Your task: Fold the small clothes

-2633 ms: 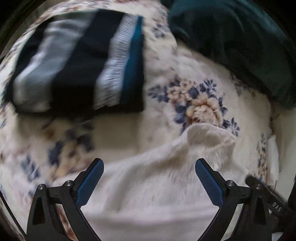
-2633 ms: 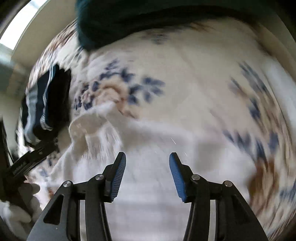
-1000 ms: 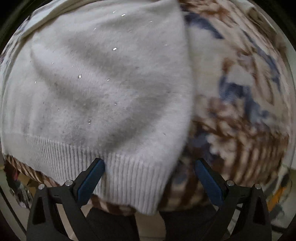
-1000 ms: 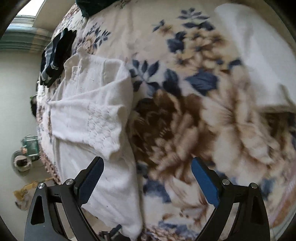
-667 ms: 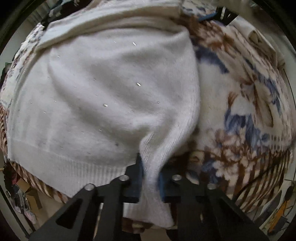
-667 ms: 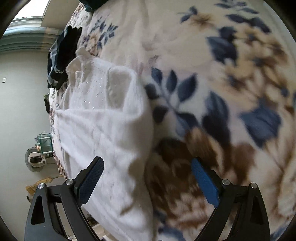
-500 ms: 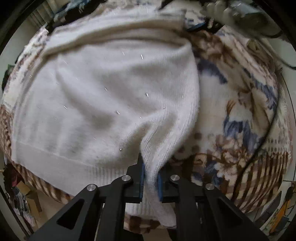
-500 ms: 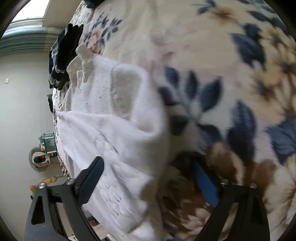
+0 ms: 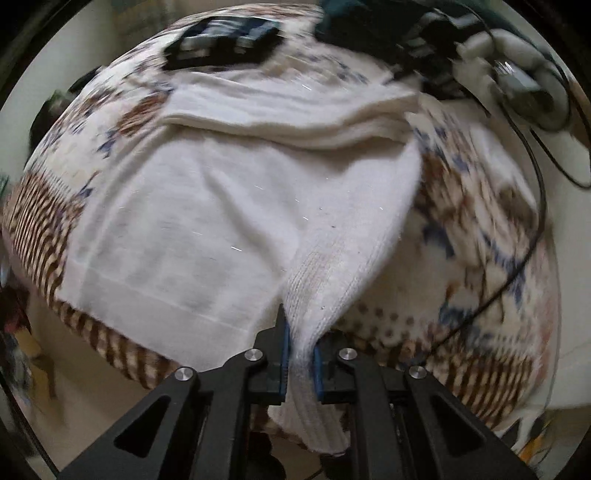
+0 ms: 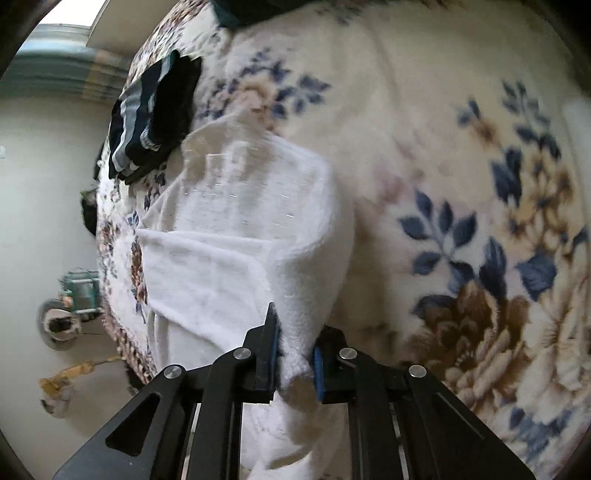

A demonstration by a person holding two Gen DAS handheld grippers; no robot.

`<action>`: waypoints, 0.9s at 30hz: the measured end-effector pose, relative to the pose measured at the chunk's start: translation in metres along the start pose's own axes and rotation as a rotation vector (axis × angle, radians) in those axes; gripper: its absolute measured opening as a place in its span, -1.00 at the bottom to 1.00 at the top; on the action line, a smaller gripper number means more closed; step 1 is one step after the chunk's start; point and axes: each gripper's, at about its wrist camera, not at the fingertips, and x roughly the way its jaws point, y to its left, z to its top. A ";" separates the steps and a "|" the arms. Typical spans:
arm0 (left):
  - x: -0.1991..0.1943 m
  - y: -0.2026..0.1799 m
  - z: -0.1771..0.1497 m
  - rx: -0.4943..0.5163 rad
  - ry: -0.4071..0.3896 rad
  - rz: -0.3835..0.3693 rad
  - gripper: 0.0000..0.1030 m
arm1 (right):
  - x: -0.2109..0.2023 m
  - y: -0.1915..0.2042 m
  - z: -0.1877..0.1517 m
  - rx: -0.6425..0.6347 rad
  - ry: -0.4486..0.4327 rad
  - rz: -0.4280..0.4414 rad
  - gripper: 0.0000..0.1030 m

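A white knit sweater [image 9: 229,199] lies spread on a floral blanket [image 9: 480,229], one sleeve folded across its chest. My left gripper [image 9: 300,360] is shut on the ribbed hem corner, which is pulled up off the blanket. In the right wrist view the same sweater [image 10: 236,236] lies to the left, and my right gripper [image 10: 295,354] is shut on a bunched edge of it near the folded sleeve. In the left wrist view the right gripper [image 9: 517,85] appears at the top right, blurred.
A folded dark striped garment [image 10: 151,118] rests beyond the sweater, also visible as the striped garment [image 9: 221,40] in the left wrist view. A dark teal pillow [image 10: 251,9] sits at the far end. The bed edge [image 9: 110,347] drops to the floor. A black cable [image 9: 532,221] crosses the blanket.
Half a second ago my right gripper stood open beside the sweater; it is now shut on the edge. My left gripper keeps its hold on the hem and has lifted it.
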 end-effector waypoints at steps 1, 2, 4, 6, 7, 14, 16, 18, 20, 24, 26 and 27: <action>-0.005 0.012 0.003 -0.034 -0.006 -0.011 -0.85 | -0.002 0.015 0.003 -0.009 0.001 -0.014 -0.70; -0.009 0.024 0.009 -0.065 -0.012 -0.016 -0.85 | -0.004 0.031 0.005 -0.022 -0.001 -0.031 -0.70; -0.014 0.053 0.018 -0.136 -0.030 -0.030 -0.85 | -0.003 0.074 0.012 -0.057 -0.009 -0.074 -0.70; -0.012 0.086 0.026 -0.199 -0.032 -0.042 -0.85 | 0.009 0.117 0.020 -0.073 -0.012 -0.107 -0.71; -0.009 0.101 0.029 -0.221 -0.033 -0.047 -0.85 | 0.015 0.132 0.022 -0.069 -0.006 -0.114 -0.71; 0.026 0.220 0.055 -0.395 0.003 -0.071 -0.85 | 0.123 0.270 0.052 -0.113 0.035 -0.263 -0.71; 0.041 0.250 0.058 -0.436 0.021 -0.068 -0.85 | 0.155 0.297 0.059 -0.128 0.052 -0.311 -0.72; 0.059 0.276 0.059 -0.472 0.055 -0.077 -0.85 | 0.182 0.317 0.065 -0.132 0.059 -0.354 -0.72; 0.074 0.295 0.058 -0.503 0.082 -0.106 -0.85 | 0.208 0.336 0.069 -0.147 0.067 -0.407 -0.72; 0.089 0.321 0.056 -0.541 0.134 -0.162 -0.83 | 0.240 0.356 0.076 -0.137 0.076 -0.481 -0.69; 0.088 0.332 0.051 -0.567 0.156 -0.189 -0.76 | 0.248 0.364 0.076 -0.135 0.117 -0.448 -0.52; 0.088 0.337 0.050 -0.580 0.168 -0.194 -0.74 | 0.248 0.366 0.074 -0.137 0.136 -0.399 -0.18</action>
